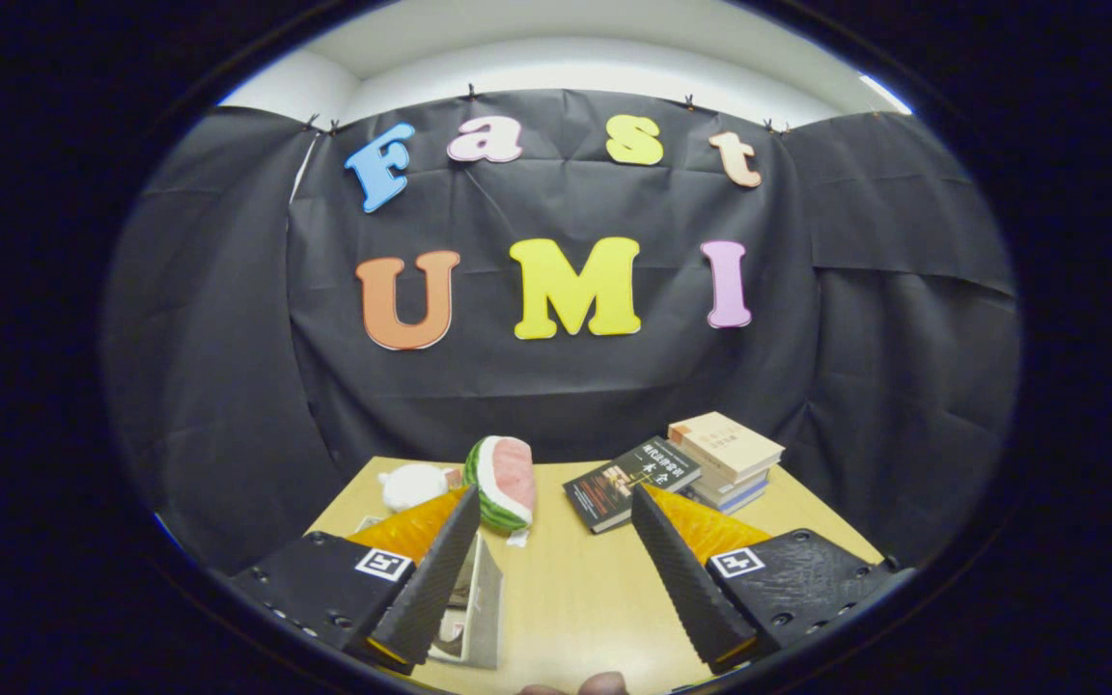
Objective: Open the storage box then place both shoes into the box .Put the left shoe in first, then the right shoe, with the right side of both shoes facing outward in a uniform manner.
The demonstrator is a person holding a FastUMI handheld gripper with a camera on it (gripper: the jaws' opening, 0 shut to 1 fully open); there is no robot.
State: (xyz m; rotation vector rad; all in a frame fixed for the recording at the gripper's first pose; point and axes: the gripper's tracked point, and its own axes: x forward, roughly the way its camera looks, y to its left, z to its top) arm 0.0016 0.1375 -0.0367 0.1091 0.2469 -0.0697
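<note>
Fingers of the gripper [556, 541] stand wide apart over a wooden table [575, 598], nothing held between them. Beyond them lie one watermelon-slice toy [501, 483], one white plush [413, 485], one dark book [629, 483] and a stack of about three books [728, 458]. One pale box-like thing [474, 603] — possibly the storage box, I cannot tell — sits by the left finger.

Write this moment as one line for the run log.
gripper: open, nothing held | table: watermelon toy, books beyond fingers | box: not opened
</note>
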